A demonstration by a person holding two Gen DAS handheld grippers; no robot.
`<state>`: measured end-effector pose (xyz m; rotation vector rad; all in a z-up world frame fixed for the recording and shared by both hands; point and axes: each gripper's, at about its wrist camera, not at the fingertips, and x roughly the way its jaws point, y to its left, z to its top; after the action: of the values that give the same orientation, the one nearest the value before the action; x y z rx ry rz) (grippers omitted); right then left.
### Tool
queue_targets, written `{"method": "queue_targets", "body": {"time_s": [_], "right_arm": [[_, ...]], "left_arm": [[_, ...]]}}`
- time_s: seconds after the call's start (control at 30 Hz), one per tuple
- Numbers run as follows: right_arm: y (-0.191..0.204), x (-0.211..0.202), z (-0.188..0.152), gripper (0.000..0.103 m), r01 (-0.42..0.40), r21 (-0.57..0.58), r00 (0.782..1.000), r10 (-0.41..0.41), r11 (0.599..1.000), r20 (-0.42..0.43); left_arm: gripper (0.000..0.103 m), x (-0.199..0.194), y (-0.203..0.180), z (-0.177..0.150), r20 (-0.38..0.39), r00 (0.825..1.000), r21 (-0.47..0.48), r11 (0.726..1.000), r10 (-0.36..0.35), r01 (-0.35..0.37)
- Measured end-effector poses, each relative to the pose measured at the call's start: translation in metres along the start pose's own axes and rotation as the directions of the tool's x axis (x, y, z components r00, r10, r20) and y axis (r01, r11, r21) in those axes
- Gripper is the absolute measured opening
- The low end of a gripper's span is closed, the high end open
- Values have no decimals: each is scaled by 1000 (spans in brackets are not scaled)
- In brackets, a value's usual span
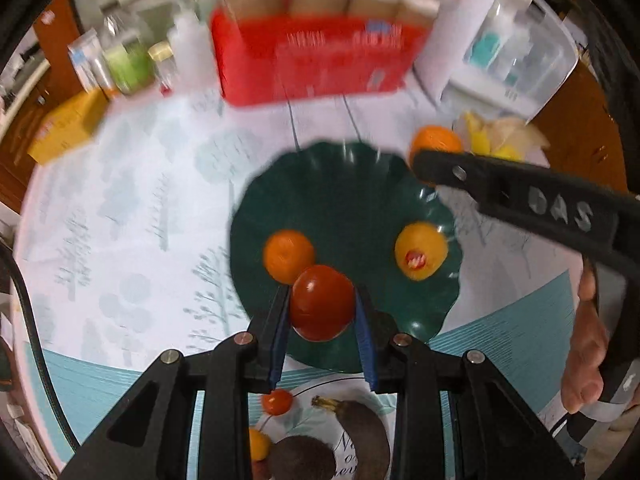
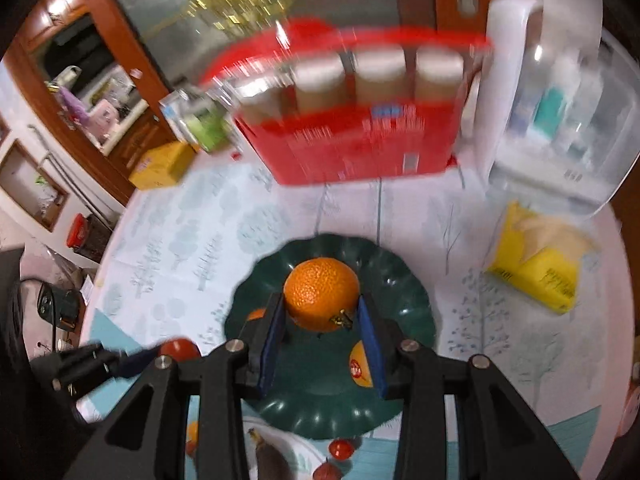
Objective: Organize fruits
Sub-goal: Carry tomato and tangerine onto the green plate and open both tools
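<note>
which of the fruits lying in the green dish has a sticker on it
The yellow-orange fruit on the right side of the green dish has a red sticker. The plain orange on the left has none.

**Fruit and dish count**

Two oranges: one (image 2: 321, 294), another (image 1: 289, 255). One stickered yellow fruit (image 1: 420, 250). Three tomatoes visible, biggest (image 1: 322, 302). One green plate (image 1: 344, 208), one white plate (image 1: 320, 396). One banana (image 1: 360, 420).

Left gripper (image 1: 322, 308) clamps a tomato (image 1: 322, 302) above the green plate (image 1: 344, 204).
</note>
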<state>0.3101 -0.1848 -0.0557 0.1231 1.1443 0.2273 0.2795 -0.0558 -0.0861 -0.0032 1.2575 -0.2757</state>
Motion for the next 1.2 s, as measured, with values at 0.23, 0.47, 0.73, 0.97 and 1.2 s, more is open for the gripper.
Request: {"method": "queue_targets", "body": {"time_s": [0.23, 0.47, 0.73, 0.97, 1.2], "right_arm": [[-19, 77, -11, 37, 29, 24, 992, -26, 999, -120], [-17, 106, -20, 39, 50, -3, 986, -50, 999, -160], [-14, 99, -25, 44, 30, -27, 992, -33, 999, -120], [-9, 85, -29, 44, 14, -26, 996, -17, 1000, -89], [-3, 67, -31, 44, 20, -36, 998, -22, 999, -63]], "left_arm": [[29, 63, -14, -13, -89, 995, 12, 999, -44, 45], [31, 89, -17, -16, -99, 994, 1, 999, -42, 43], [72, 85, -7, -18, -67, 996, -53, 997, -63, 60], [72, 73, -6, -16, -52, 997, -73, 996, -63, 59], [72, 47, 11, -23, -22, 998, -93, 994, -55, 53]]}}
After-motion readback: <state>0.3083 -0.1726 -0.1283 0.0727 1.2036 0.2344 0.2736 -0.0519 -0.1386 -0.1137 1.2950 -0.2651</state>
